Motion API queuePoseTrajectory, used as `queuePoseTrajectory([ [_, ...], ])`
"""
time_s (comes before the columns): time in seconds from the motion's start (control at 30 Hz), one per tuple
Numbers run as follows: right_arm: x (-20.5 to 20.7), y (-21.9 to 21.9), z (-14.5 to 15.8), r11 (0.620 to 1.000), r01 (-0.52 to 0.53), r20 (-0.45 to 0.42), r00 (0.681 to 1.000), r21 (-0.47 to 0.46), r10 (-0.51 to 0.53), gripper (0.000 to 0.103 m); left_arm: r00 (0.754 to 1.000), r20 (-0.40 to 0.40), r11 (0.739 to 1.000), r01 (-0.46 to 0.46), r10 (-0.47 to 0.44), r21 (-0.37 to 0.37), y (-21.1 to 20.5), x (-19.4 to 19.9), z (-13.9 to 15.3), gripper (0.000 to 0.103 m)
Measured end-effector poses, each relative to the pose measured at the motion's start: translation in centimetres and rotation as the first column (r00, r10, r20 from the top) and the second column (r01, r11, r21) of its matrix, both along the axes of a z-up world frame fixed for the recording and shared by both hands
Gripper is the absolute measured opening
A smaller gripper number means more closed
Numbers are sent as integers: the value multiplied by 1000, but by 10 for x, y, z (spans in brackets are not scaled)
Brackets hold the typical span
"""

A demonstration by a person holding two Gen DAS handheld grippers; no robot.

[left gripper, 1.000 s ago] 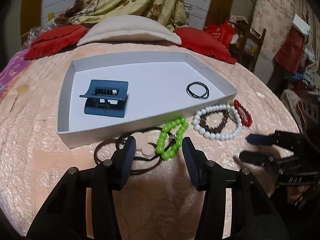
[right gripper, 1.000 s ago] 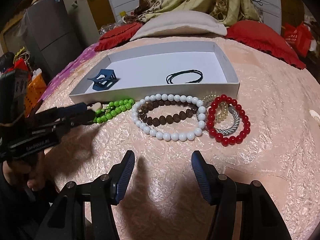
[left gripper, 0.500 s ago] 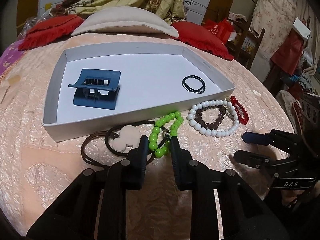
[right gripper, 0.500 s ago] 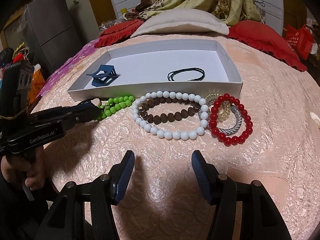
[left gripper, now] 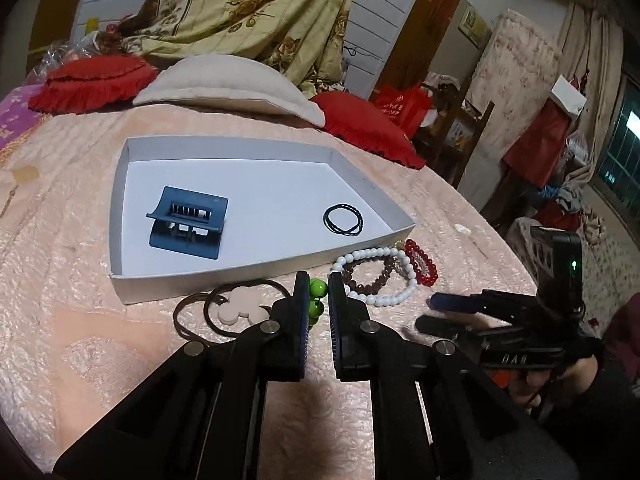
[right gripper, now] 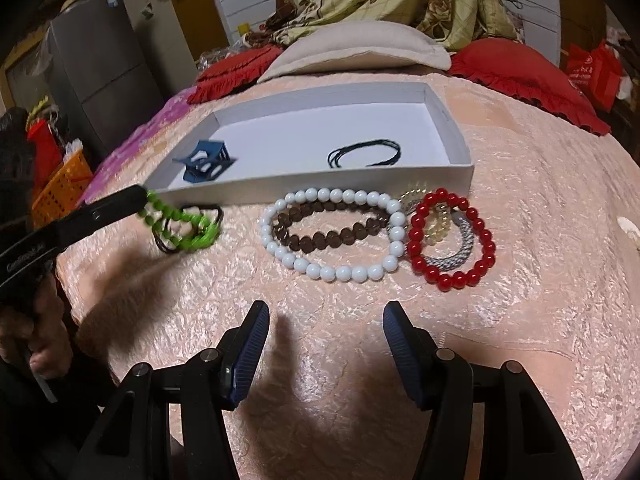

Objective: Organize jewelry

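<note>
The green bead bracelet [left gripper: 318, 298] is pinched between the pressed-together fingers of the left tool [left gripper: 319, 280], just in front of the white tray [left gripper: 256, 270] on the bed [right gripper: 520, 208], part of it still trailing over the brown hair tie [left gripper: 192, 312]. The step in hand looks like a pick-up; next it likely needs carrying over the tray's near wall and releasing beside the blue hair claw [left gripper: 187, 222]. The right tool [right gripper: 324, 344] hovers spread and empty near the white bead bracelet [right gripper: 332, 236].

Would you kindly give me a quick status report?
Left gripper shut on green bead bracelet. Right gripper open, empty. White tray just ahead; brown hair tie tangled beneath.
</note>
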State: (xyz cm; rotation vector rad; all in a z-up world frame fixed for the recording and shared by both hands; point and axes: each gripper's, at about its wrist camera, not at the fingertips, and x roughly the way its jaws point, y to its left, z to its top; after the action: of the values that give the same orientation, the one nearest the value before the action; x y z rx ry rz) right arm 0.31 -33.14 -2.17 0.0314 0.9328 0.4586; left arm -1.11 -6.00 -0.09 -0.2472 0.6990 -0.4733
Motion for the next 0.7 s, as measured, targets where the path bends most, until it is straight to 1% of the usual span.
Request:
queuePoseTrajectory([
  [0.07,0,-5,4,999,8,9,1000,43,-8,57,1000,-1,1000,-8,8,-3,4,0,1,8],
  [0.13,0,-4,7,996,-22,20,1000,89,20,57,1000,4,1000,-19,19,-21,8,0,4,8],
  [0.23,0,7,11,994,-74,45,996,83,71,57,999,9,998,-43,43,-37,13,0,8,8],
  [0.27,1,10,11,994,-77,53,996,77,73,57,999,6,998,-48,48,-37,13,1,8,8],
  [0.33,6,7,12,996,-38,63,997,77,34,56,999,2,998,-54,54,-31,14,2,6,8],
  [0.4,17,-3,8,994,29,40,999,106,-33,56,999,0,998,-54,55,-28,13,2,6,8],
  [0.43,20,-5,5,993,48,27,998,110,-51,55,998,3,998,-57,57,-27,13,1,6,8],
  [0.5,26,-8,-3,991,73,-24,997,114,-70,52,998,5,998,-55,55,-27,12,1,7,8],
  [0.57,28,-8,-7,990,70,-56,996,124,-63,49,999,8,998,-54,54,-20,11,0,7,8],
  [0.63,28,-5,-9,992,69,-52,997,104,-64,45,998,6,998,-55,55,-16,10,0,7,8],
  [0.7,32,-12,-9,986,117,-51,992,115,-112,44,998,3,998,-62,62,-12,11,1,6,8],
])
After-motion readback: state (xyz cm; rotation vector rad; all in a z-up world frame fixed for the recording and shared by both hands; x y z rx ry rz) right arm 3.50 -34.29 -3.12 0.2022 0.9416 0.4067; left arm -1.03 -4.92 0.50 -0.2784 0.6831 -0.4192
